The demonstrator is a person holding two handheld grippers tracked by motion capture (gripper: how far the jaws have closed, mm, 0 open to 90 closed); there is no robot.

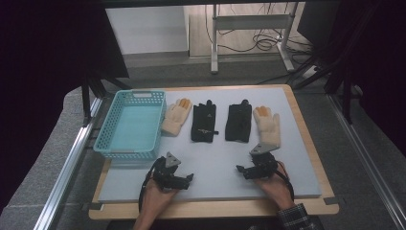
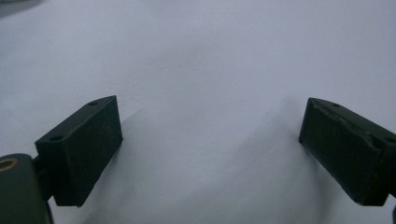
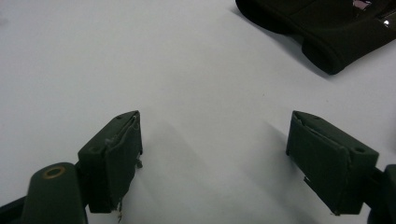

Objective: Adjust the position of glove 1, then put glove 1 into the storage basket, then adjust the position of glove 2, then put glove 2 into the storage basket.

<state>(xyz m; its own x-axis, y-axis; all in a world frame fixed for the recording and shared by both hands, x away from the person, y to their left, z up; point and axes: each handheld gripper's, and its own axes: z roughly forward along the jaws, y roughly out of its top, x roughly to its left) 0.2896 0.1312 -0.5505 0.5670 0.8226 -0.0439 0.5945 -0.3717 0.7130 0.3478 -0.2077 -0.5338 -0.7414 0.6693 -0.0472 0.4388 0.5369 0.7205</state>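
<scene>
Four gloves lie in a row across the far half of the white mat (image 1: 215, 158). From left to right they are a cream glove (image 1: 175, 117), a black glove (image 1: 203, 122), a second black glove (image 1: 239, 121) and a second cream glove (image 1: 268, 125). My left gripper (image 1: 189, 179) rests low over the near mat, open and empty, its jaws wide apart over bare mat (image 2: 210, 140). My right gripper (image 1: 239, 168) sits near the front right, also open and empty (image 3: 212, 154). A black glove's cuff (image 3: 327, 28) lies beyond it at the upper right of the right gripper view.
A light blue plastic basket (image 1: 107, 129) stands empty at the table's left edge, beside the left cream glove. The wooden table rim (image 1: 316, 158) frames the mat. Metal rails run along both sides. A desk frame and cables stand on the floor beyond.
</scene>
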